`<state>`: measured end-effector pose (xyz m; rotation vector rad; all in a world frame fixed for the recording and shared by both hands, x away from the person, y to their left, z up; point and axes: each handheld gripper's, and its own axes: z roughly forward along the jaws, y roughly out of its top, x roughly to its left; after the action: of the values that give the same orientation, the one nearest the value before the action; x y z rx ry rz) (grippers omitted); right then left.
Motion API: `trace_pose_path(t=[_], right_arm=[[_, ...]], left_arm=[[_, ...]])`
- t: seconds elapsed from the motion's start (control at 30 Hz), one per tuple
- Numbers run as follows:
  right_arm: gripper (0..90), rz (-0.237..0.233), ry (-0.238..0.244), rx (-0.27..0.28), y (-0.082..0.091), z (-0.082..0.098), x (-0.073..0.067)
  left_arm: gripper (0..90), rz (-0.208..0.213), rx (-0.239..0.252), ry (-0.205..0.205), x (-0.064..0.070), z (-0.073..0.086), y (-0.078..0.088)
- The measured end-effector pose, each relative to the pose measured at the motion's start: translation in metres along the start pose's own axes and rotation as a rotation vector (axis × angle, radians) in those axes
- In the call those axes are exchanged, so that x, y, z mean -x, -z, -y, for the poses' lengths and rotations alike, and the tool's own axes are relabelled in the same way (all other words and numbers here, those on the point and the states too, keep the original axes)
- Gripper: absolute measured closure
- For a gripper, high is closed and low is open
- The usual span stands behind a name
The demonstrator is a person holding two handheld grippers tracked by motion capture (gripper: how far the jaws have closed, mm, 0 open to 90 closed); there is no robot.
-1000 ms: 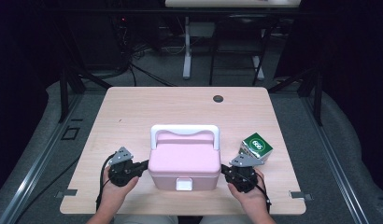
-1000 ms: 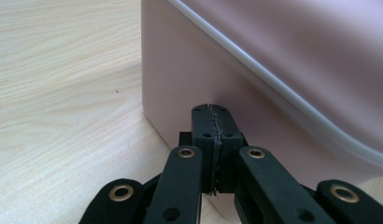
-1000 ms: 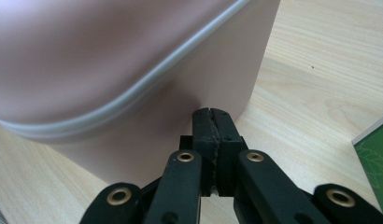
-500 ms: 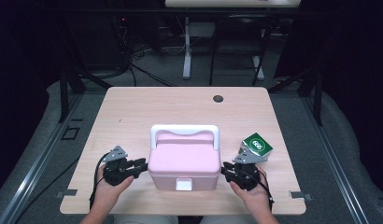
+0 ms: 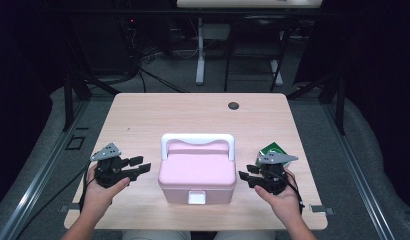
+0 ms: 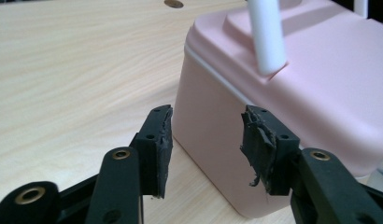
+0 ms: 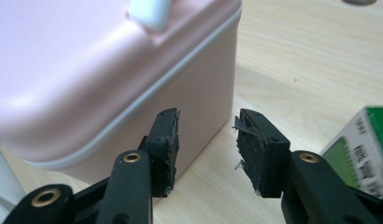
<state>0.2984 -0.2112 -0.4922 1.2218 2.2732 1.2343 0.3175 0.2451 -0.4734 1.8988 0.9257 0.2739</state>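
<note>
A pink lidded box (image 5: 195, 172) with a white handle (image 5: 198, 140) and a white front latch (image 5: 196, 198) stands on the wooden table (image 5: 143, 115), near its front edge. My left gripper (image 5: 142, 165) hovers just left of the box, pointing at its side; its jaws have just been opening and stand open with nothing between them. In the left gripper view the box (image 6: 292, 84) lies right beyond the left gripper (image 6: 206, 144). My right gripper (image 5: 243, 177) sits just right of the box, jaws also just opened, empty. The right gripper view shows the box corner (image 7: 133, 70) ahead of the right gripper (image 7: 206, 149).
A small green-and-white carton (image 5: 271, 150) rests on the table just behind my right hand, seen again as the carton (image 7: 362, 149) in the right gripper view. A dark round grommet (image 5: 233, 105) sits near the table's far edge. Cables and desk legs lie on the floor beyond.
Both grippers have opened and drawn slightly away from the box's sides, the left one rising and shifting left. The box has not moved.
</note>
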Motion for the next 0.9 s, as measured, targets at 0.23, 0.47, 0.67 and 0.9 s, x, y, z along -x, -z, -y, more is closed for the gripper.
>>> trace_pose_path(t=[0.23, 0.47, 0.67, 0.9], right_arm=[[55.6, -0.042, -0.013, 0.022, 0.019, -0.027, 0.004], [52.9, -0.096, 0.002, 0.069, 0.028, -0.049, 0.000], [50.2, -0.116, 0.031, 0.086, 0.021, -0.055, -0.004], [49.9, -0.136, 0.048, 0.081, 0.008, -0.057, -0.005]], left_arm=[[50.2, 0.036, 0.010, -0.010, 0.007, -0.026, 0.012], [50.7, 0.069, -0.001, -0.006, 0.015, -0.042, 0.008], [50.6, 0.104, -0.008, -0.028, 0.023, -0.048, -0.004], [50.7, 0.108, -0.030, -0.011, 0.023, -0.050, -0.023]])
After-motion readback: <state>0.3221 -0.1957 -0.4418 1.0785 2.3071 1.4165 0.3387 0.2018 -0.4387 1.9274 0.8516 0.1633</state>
